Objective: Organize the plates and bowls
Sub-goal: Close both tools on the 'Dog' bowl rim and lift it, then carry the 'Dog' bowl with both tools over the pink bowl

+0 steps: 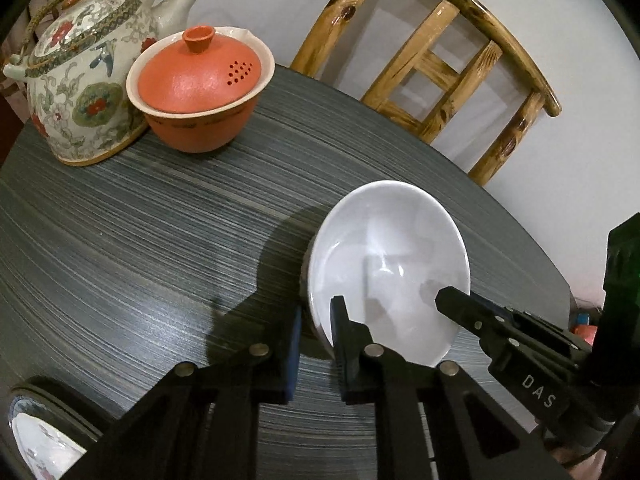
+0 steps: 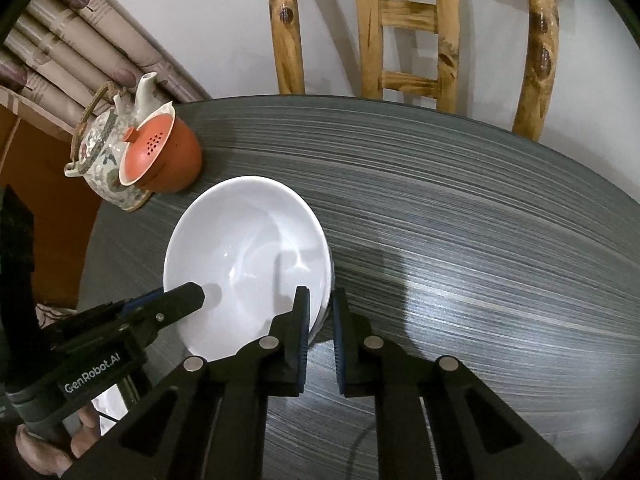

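A plain white bowl (image 1: 384, 248) sits near the right edge of the dark striped round table (image 1: 160, 240). My left gripper (image 1: 318, 312) straddles the bowl's near-left rim, one finger inside and one outside, shut on it. The right gripper (image 1: 452, 300) reaches in from the right onto the opposite rim. In the right wrist view the same bowl (image 2: 240, 248) fills the centre-left. There my right gripper (image 2: 320, 300) is shut on its right rim, and the left gripper (image 2: 192, 294) holds the left side. I cannot tell whether the bowl is touching the table.
A flowered teapot (image 1: 76, 92) and an orange lidded cup (image 1: 196, 92) stand together at the table's far left. A flower-patterned dish (image 1: 40, 440) with a dark rim lies at the near-left edge. A bamboo chair (image 1: 440, 60) stands behind the table. A hand (image 2: 52, 444) holds the left tool.
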Demonstrator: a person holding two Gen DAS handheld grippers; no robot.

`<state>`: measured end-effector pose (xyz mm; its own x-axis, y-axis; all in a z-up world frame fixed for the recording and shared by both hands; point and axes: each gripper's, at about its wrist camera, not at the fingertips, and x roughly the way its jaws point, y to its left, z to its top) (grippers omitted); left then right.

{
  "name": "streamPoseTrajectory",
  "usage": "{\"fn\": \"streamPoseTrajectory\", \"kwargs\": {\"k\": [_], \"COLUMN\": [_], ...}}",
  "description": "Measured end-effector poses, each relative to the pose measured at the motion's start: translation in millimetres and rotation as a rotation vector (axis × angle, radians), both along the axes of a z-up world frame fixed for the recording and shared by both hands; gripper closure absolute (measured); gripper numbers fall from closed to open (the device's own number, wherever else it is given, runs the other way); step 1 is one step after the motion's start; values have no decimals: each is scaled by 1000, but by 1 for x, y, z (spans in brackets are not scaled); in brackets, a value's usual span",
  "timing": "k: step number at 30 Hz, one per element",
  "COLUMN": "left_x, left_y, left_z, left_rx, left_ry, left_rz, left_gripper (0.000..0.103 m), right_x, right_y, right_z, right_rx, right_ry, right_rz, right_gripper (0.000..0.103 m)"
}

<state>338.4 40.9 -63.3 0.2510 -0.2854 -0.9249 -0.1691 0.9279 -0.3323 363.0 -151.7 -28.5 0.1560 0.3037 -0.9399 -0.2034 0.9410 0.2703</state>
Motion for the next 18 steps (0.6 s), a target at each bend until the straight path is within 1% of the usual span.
{"fn": "streamPoseTrajectory", "kwargs": {"k": [3,8,18], "left_x": [-3,-10,-35], "left_y": [-3,-8,-28], "left_z": [1,8,40], "left_rx": [4,5,24], "left_ry": [8,-3,-32], "left_rz": [-12,-25,-69], "left_gripper": [90,90,90], "right_x": [-2,-11,-41], "right_y": [-1,-6,-21], "right_z": [2,12,46], "right_rx": [-3,-10,-17], "right_ry": [8,4,-36], "right_rz": [-12,-20,-25], "right_gripper": [92,92,92]}}
